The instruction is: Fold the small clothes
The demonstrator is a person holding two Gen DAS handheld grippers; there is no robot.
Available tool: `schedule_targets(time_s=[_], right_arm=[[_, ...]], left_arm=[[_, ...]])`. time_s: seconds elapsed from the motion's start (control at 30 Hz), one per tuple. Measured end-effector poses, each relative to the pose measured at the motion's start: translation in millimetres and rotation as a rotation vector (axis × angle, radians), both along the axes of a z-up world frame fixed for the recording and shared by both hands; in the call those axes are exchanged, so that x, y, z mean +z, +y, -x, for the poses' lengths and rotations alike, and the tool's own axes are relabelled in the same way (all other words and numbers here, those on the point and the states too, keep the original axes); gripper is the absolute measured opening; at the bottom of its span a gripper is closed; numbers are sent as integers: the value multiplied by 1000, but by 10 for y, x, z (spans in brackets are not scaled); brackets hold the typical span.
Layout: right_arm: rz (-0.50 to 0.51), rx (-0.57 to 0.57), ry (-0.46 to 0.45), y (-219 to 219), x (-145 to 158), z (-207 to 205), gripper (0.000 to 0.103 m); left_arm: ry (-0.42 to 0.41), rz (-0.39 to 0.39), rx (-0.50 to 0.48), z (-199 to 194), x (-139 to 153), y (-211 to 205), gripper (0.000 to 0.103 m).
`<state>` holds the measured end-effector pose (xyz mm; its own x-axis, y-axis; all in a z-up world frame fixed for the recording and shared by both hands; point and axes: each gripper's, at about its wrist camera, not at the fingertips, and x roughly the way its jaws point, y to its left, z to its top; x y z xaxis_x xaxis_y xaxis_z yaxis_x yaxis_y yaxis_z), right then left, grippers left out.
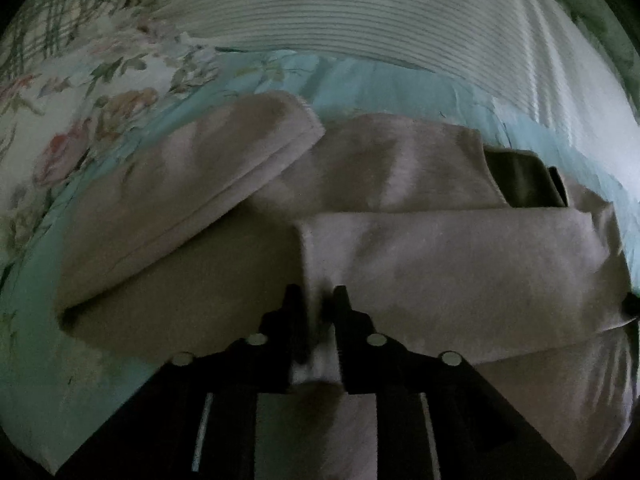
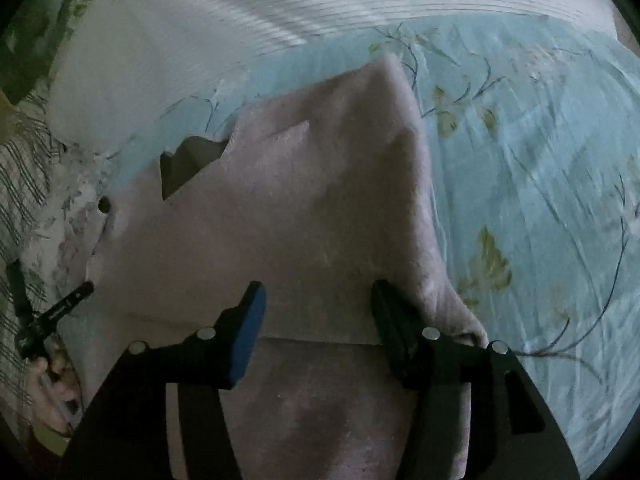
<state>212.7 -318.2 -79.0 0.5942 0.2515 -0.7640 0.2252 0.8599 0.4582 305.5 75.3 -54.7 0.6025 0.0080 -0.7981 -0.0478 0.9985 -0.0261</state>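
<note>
A pale pink garment (image 1: 400, 248) is laid on a light-blue floral bedsheet (image 2: 520, 160), already part-folded: in the left wrist view one flap lies across the centre of the frame and a folded sleeve or leg (image 1: 192, 184) is angled toward the upper left. The step in hand is judged to be the end of a fold, with cloth being let go or re-gripped. The left gripper (image 1: 317, 300) is seen at lower centre with its jaws only narrowly parted and a vertical fold edge of the pink cloth between them; whether the pads press on it cannot be told. The right gripper (image 2: 316, 304) is seen with its jaws clearly apart, hovering over the flat pink cloth, and nothing is pinched. The next move is judged to call for a fresh grasp on a free edge and a further fold over the middle. A dark inner patch or label (image 1: 520, 180) is shown in both views. Only the right wrist view shows the other gripper's tip and a hand (image 2: 56, 384) at lower left; only the left wrist view shows the angled sleeve. A white ribbed blanket (image 1: 360, 8) is recorded across the top.
</note>
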Motion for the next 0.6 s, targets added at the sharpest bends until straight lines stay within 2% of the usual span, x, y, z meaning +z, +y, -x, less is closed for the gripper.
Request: schedule_targets(time_s=[0.07,0.17,0.23,0.33,0.5,0.6], right_arm=[[-24,-19,1,11,61,51,56],[-71,22,-42,160,219,169,56],[-95,77,-65,406,314,230,58],[-164,136,-80,687,368,336,62],[-226,192,-57,1013,326,429,63],[-229,209,-42,1087,280,455,63]], left_arm=[[-27,-30,30,111,80,127,44],[-78,-84,76,198,232,298,65],[-77,-93,67,170,283,345,75],[-69,-143,54,-6,321,331,84],[-31,-234,43,-474,169,274,85],[-9,-243,36,-745,41,271,85]])
